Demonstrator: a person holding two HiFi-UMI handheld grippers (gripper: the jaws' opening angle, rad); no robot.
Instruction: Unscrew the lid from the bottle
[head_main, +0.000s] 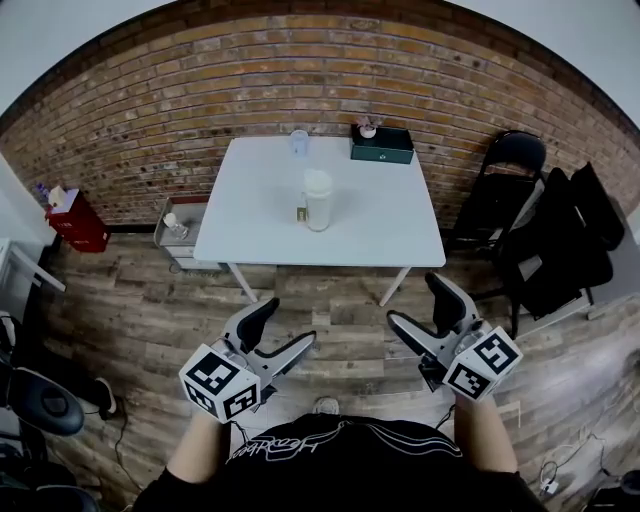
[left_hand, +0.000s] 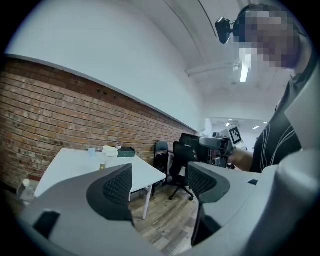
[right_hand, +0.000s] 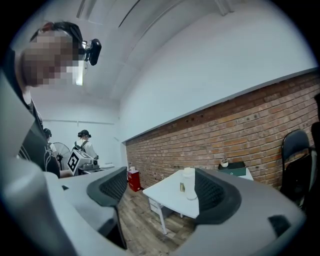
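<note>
A pale bottle (head_main: 318, 203) with a white lid stands upright in the middle of the white table (head_main: 380, 230), against the brick wall. Both grippers hang well short of the table, over the wooden floor. My left gripper (head_main: 289, 321) is open with nothing between its jaws; in the left gripper view (left_hand: 160, 182) the bottle (left_hand: 110, 151) is small and far off to the left. My right gripper (head_main: 412, 298) is open and empty too. In the right gripper view (right_hand: 160, 187) the bottle (right_hand: 188, 183) shows beside the right jaw, far beyond it.
A dark green box (head_main: 382, 146) and a clear cup (head_main: 299, 141) sit at the table's back edge, and a small item (head_main: 301, 213) stands left of the bottle. Black chairs (head_main: 515, 190) stand to the right, a low cart (head_main: 180, 225) and a red cabinet (head_main: 78, 222) to the left. Another person (right_hand: 84, 142) stands far off.
</note>
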